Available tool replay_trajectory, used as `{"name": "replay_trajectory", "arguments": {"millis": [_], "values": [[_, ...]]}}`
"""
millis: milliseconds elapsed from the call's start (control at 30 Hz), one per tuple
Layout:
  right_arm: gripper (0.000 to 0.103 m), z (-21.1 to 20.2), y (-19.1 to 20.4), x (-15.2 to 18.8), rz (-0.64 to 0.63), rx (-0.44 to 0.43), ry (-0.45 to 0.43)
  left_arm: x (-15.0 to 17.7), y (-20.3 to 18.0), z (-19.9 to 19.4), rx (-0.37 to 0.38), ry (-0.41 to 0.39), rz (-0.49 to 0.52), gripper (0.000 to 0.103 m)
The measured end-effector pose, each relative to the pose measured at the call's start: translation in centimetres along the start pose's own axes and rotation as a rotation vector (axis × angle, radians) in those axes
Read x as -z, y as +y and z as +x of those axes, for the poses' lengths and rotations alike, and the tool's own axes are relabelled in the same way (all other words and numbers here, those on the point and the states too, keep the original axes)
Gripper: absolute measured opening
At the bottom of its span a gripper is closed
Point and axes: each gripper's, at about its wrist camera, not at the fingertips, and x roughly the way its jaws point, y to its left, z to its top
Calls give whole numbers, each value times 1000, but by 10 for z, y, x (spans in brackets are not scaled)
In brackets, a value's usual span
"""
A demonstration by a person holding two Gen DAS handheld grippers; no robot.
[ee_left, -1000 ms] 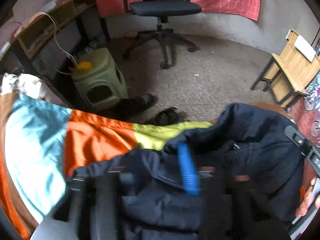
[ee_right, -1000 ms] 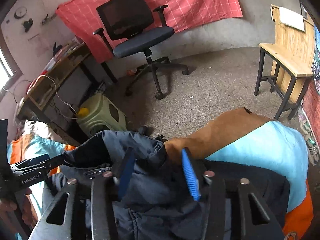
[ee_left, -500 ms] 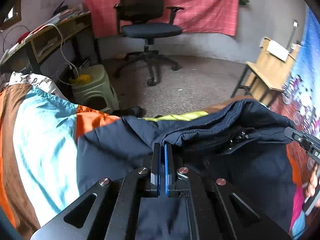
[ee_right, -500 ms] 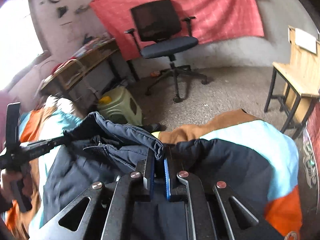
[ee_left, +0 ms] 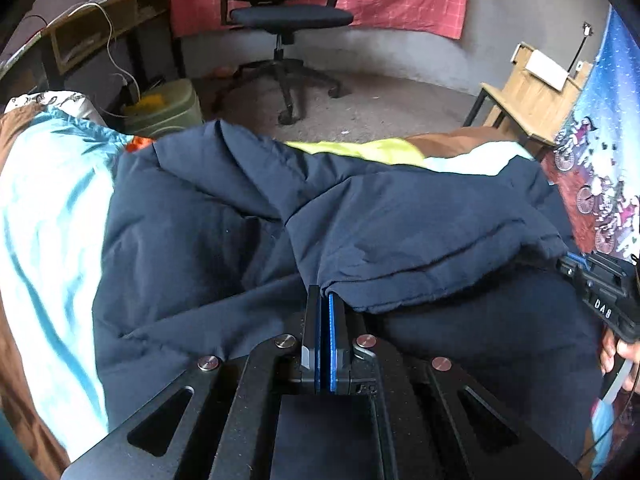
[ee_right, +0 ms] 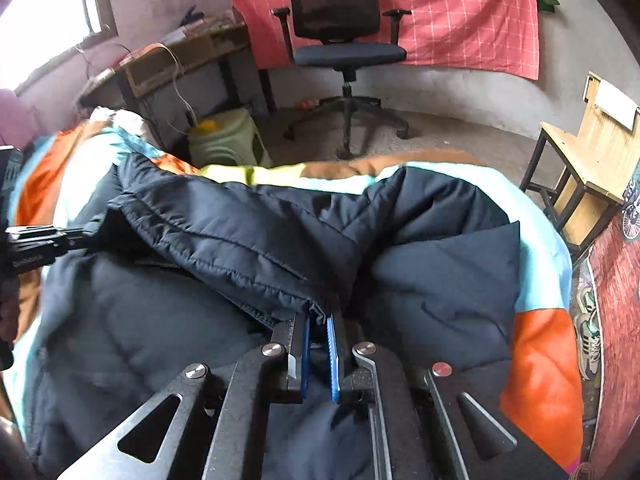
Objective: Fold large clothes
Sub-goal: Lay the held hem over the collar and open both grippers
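A large navy quilted jacket (ee_left: 248,232) lies spread over a bed with a colourful striped cover (ee_left: 48,216). My left gripper (ee_left: 325,300) is shut on a folded edge of the jacket. My right gripper (ee_right: 318,322) is shut on another edge of the jacket (ee_right: 256,240), with fabric between its blue pads. In the left wrist view the right gripper (ee_left: 600,284) shows at the far right. In the right wrist view the left gripper (ee_right: 36,246) shows at the far left. A raised fold of the jacket runs between the two grippers.
Beyond the bed's far edge are an office chair (ee_right: 344,52), a green plastic stool (ee_right: 228,140), a cluttered desk (ee_right: 176,64) on the left and a wooden chair (ee_right: 588,152) on the right. A red checked cloth (ee_right: 460,8) hangs on the back wall.
Both grippers closed from open onto the jacket's edges, then pulled the edge towards me. The jacket now lies flatter and spread wider over the bed.
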Motion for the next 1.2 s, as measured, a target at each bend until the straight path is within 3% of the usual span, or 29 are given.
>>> {"name": "replay_trajectory", "arguments": {"millis": [167, 400, 467, 533, 633, 700, 767, 867, 1000, 1133, 1200], "values": [[7, 35, 4, 8, -55, 39, 32, 5, 12, 18, 21, -12, -16, 1], [11, 7, 6, 14, -101, 22, -35, 9, 30, -20, 107, -62, -16, 3], [16, -8, 4, 15, -102, -1, -62, 8, 32, -33, 114, -75, -4, 4], [30, -26, -3, 18, -86, -30, -103, 7, 35, -49, 125, -96, 5, 4], [46, -54, -16, 16, -29, -60, -179, 4, 38, -67, 135, -132, 6, 21], [51, -65, -22, 9, 7, -67, -214, -7, 36, -76, 145, -187, -8, 47], [51, -65, -25, -8, 47, -81, -231, -23, 27, -76, 158, -222, -21, 50], [51, -43, -22, -37, 109, -131, -210, -46, 9, -57, 193, -182, 3, 50], [51, -1, -15, -48, 160, -260, -100, -64, -4, -14, 248, -42, 28, 50], [50, 20, -9, -36, 113, -235, -10, -58, -11, 16, 244, 66, 119, 50], [50, 33, -7, -29, 73, -209, 53, -47, -18, 29, 175, 100, 215, 52]]}}
